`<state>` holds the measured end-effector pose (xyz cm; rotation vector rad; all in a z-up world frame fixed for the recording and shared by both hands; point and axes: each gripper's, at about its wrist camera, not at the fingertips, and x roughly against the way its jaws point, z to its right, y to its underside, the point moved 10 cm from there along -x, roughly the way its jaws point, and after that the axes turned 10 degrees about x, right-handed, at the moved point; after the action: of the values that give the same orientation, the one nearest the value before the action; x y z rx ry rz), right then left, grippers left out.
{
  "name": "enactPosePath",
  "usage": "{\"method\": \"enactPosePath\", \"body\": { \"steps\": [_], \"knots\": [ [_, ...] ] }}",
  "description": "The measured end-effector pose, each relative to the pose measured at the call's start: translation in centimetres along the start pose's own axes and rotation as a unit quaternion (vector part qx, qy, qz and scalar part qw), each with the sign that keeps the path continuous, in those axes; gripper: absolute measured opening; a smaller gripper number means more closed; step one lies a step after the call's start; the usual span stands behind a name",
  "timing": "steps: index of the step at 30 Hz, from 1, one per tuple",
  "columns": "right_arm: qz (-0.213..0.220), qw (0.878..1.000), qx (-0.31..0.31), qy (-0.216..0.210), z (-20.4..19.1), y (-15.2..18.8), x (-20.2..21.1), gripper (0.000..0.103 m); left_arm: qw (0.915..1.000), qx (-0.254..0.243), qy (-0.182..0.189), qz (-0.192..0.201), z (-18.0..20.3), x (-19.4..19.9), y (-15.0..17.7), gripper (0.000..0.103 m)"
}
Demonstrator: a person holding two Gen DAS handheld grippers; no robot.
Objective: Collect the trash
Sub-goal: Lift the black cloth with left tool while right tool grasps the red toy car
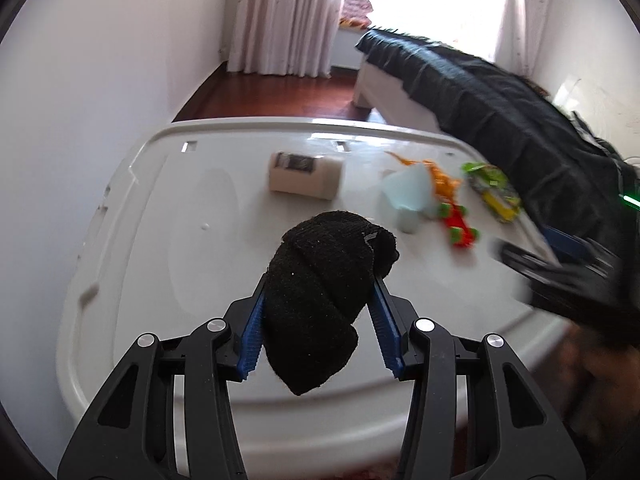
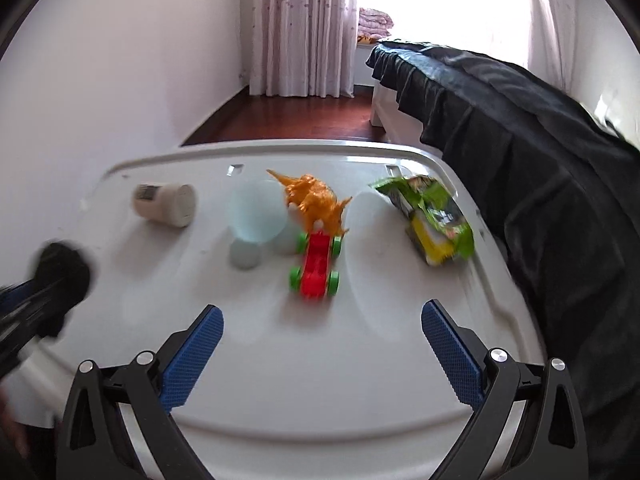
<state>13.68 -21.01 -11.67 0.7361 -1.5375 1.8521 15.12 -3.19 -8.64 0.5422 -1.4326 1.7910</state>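
Left gripper: my left gripper (image 1: pixel 320 300) is clamped on a black sock (image 1: pixel 320 300), the blue pads pressing it from both sides; the bundle bulges above the fingertips and droops below them, lifted clear of the table (image 1: pixel 192 208)
Sock seen from the right: in the right wrist view the black sock (image 2: pixel 60 276) shows blurred at the far left edge, held in the left gripper (image 2: pixel 36 308)
Right gripper: my right gripper (image 2: pixel 322 320) stands wide apart with nothing between its pads, hovering over the near part of the table (image 2: pixel 280 380)
Snack wrapper: a crumpled green and yellow snack wrapper (image 2: pixel 432 220) lies on the table's far right side, ahead of my right gripper and off to its right, near the dark bed cover (image 2: pixel 540 160); from the left view the wrapper (image 1: pixel 494 190) sits well to the right of the held sock
Paper cup: a white cup (image 2: pixel 166 204) lies on its side at the far left of the table; from the left view it (image 1: pixel 306 174) is straight ahead beyond the sock
Toys: a red toy car (image 2: pixel 316 266) with green wheels lies straight ahead of the right gripper, an orange dinosaur (image 2: pixel 316 204) just behind it
Pale blue piece: a translucent light blue cup-like thing (image 2: pixel 254 220) lies just left of the dinosaur
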Motion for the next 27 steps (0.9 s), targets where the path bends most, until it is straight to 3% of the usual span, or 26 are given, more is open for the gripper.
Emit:
{"method": "enactPosePath", "body": {
  "steps": [5,10,13,20,27],
  "knots": [
    [-0.02,0.999,0.03,0.014,-0.5,-0.7,-4.6,0.098,0.9994,-0.002,0.034,0.0,1.8,0.8,0.9,0.047],
    [-0.031,0.999,0.04,0.019,-0.6,-1.1,-7.1,0.094,0.9993,0.002,0.036,-0.005,1.7,-0.2,1.0,0.047],
    [-0.043,0.998,0.038,0.012,-0.4,-1.3,-8.3,0.081,0.9994,0.008,0.034,-0.005,1.4,-0.3,1.1,0.047],
    [-0.068,0.997,0.044,-0.005,-0.5,-0.7,-9.3,0.039,0.9991,0.002,0.042,-0.003,2.1,0.0,1.3,0.047],
    [-0.059,0.995,0.075,0.0,-1.5,0.1,-7.9,0.039,0.9989,-0.005,0.046,-0.004,2.4,0.0,1.6,0.047]
  ]
}}
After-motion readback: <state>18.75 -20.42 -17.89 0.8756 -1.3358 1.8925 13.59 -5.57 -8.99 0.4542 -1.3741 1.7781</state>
